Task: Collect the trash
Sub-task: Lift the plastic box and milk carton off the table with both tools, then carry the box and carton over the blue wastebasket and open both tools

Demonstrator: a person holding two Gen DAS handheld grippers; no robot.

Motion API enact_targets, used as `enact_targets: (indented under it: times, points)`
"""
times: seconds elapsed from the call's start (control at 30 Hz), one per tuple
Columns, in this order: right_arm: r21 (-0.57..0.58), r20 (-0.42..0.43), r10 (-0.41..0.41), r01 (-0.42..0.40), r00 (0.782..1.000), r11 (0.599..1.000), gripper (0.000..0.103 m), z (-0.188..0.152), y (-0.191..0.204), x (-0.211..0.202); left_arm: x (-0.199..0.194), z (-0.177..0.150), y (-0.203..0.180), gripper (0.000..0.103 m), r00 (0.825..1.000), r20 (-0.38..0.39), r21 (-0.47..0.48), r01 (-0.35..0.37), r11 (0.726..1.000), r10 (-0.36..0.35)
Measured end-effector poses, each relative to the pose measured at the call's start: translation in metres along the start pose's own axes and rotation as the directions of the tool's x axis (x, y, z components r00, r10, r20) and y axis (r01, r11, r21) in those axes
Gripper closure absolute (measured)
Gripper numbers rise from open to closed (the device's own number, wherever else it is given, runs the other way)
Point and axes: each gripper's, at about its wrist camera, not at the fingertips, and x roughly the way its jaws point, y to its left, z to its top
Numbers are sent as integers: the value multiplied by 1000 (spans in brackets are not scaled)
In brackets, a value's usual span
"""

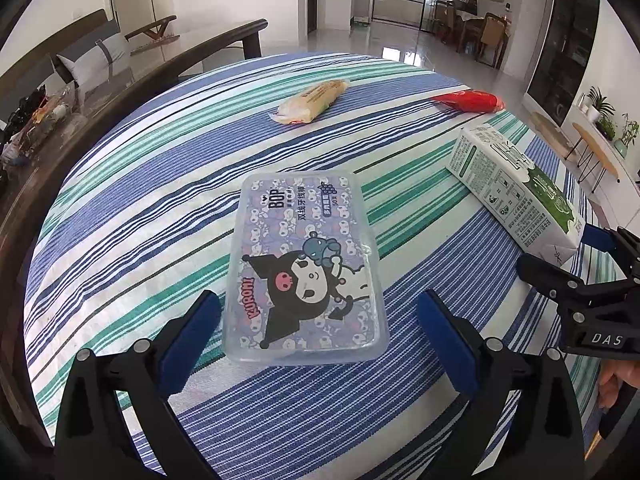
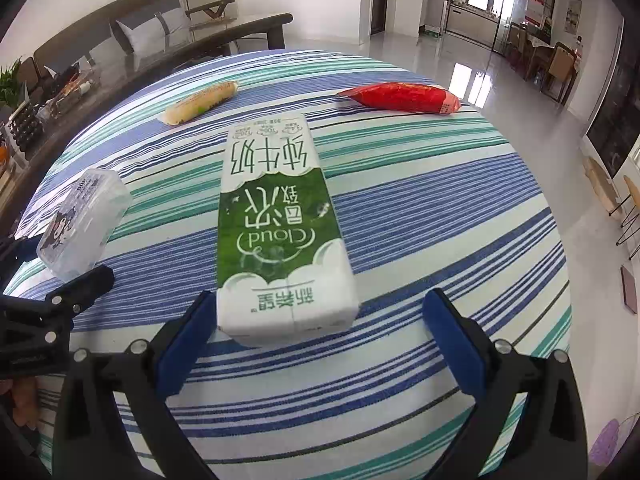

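A clear plastic floss-pick box (image 1: 304,268) with a Kuromi cartoon lies flat on the striped tablecloth (image 1: 140,208). My left gripper (image 1: 318,332) is open, its blue pads on either side of the box's near end, not touching. A green and white milk carton (image 2: 280,232) lies flat in the right wrist view. My right gripper (image 2: 320,332) is open around the carton's near end. The carton also shows at the right in the left wrist view (image 1: 516,192), and the box at the left in the right wrist view (image 2: 84,224).
A yellowish snack wrapper (image 1: 312,102) and a red snack packet (image 1: 470,101) lie at the table's far side; both also show in the right wrist view, the wrapper (image 2: 200,103) and the packet (image 2: 404,98). A dark wooden bench (image 1: 132,76) with clutter stands left of the table.
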Motion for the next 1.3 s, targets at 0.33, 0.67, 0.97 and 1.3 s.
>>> enact_targets:
  times: [0.33,0.67,0.97,1.3]
  points:
    - [2,1,3,-3,1000,1000,5,-1,0,3,0,1,0,4,1000,-1,-5,-9,1000,9]
    - [2,1,3,-3,1000,1000,5,-2,0,2,0,1,0,4,1000,-1,-5,-8,1000,8]
    - [51,-38,216,-214,976,976,5,14,-43,-7,-8,1,14,5,995,-14,-14,94,995,-95]
    - [-194,-224,120,-165,967,967,6,79,21,14,-7,33,7,14,992,-97,69,92,993,-85]
